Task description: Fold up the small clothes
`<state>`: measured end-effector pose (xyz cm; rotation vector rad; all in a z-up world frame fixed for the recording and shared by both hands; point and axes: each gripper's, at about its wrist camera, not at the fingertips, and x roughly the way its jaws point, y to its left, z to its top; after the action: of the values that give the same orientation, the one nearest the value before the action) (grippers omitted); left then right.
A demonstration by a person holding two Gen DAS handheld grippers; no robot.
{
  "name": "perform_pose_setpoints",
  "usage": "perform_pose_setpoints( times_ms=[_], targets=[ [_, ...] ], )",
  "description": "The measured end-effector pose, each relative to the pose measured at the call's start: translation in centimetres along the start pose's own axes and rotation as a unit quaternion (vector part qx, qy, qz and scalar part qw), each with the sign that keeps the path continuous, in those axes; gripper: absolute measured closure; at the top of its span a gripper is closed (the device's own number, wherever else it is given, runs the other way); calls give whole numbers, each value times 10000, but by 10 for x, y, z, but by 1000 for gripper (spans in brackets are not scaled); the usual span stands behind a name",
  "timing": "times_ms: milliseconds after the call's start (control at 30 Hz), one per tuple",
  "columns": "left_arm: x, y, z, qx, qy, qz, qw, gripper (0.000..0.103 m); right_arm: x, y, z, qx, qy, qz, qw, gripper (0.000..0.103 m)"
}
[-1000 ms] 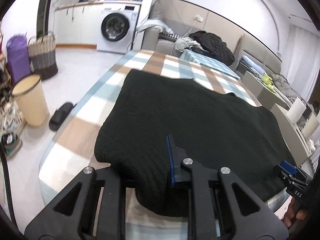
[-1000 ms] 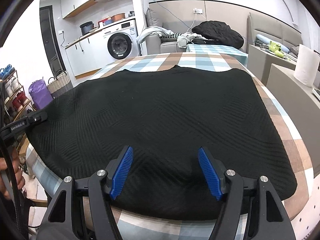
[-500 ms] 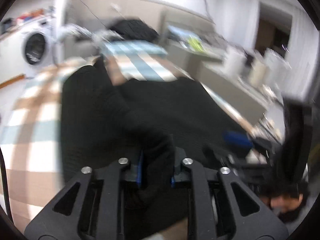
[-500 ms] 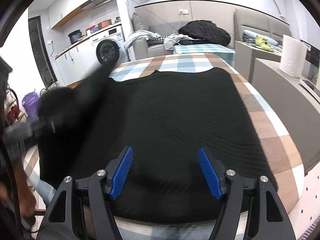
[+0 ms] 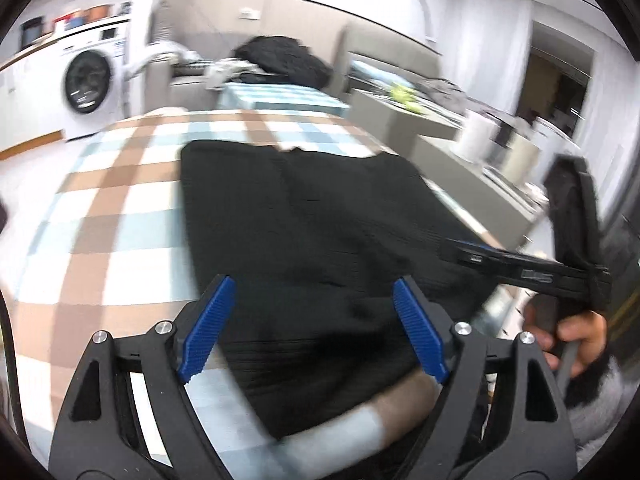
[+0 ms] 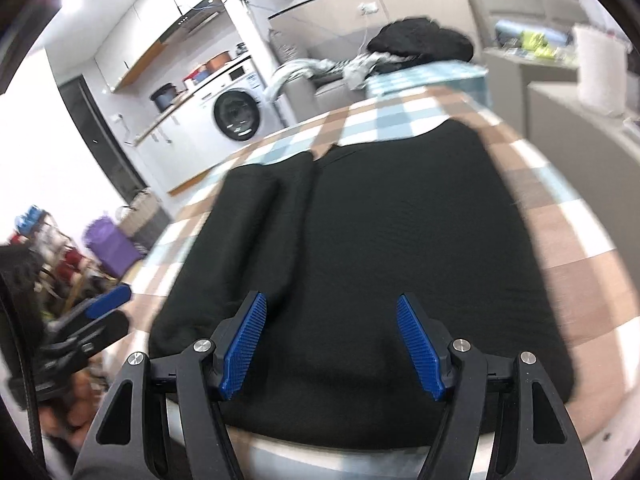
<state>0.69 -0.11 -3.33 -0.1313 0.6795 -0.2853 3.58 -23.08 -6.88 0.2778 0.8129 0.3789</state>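
A black knitted garment lies spread on the checked tablecloth, and its left side is folded over onto the middle. My left gripper hovers over the garment's near edge with its jaws opening wide. The cloth lies below the blue pads and neither pad presses on it. My right gripper stands open above the near hem of the garment, holding nothing. Each gripper shows in the other's view: the right gripper in a hand, the left gripper at the left edge.
A washing machine stands at the back left. Behind the table is a sofa with a black pile of clothes. A grey cabinet with a paper roll lines the right side. A purple bag and clutter sit on the floor at left.
My left gripper, shut on the garment's left edge, carried it over to the right, then let go and opened. The left side now lies folded. The right gripper stayed open and rolled slightly.
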Motion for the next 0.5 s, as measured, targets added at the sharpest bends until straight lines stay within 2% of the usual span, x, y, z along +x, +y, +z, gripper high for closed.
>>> perform_pose_setpoints(
  times_ms=[133,200,233,267,300,333,367,433,500],
  targets=[
    [4,40,0,-437,21,348,9984,23,25,14,6,273,413,560,9972,34],
    [6,56,-1,-662,97,403,9969,23,41,22,8,369,625,691,9950,40],
    [8,60,-1,-716,118,405,9965,23,45,25,7,348,672,673,9949,52],
    [9,63,-1,-748,109,421,9962,23,52,30,6,228,768,662,9946,74],
    [9,66,-2,-757,86,442,9961,23,59,34,4,150,917,669,9934,87],
    [9,67,-2,-741,85,450,9962,23,61,34,3,176,1023,712,9920,95],
    [9,67,-2,-727,85,452,9963,23,58,35,2,198,981,796,9918,95],
    [6,67,-1,-713,30,443,9965,23,28,39,2,83,491,1200,9915,96],
    [5,62,1,-683,-17,404,9968,23,3,35,2,215,316,1505,9879,96]
  ],
)
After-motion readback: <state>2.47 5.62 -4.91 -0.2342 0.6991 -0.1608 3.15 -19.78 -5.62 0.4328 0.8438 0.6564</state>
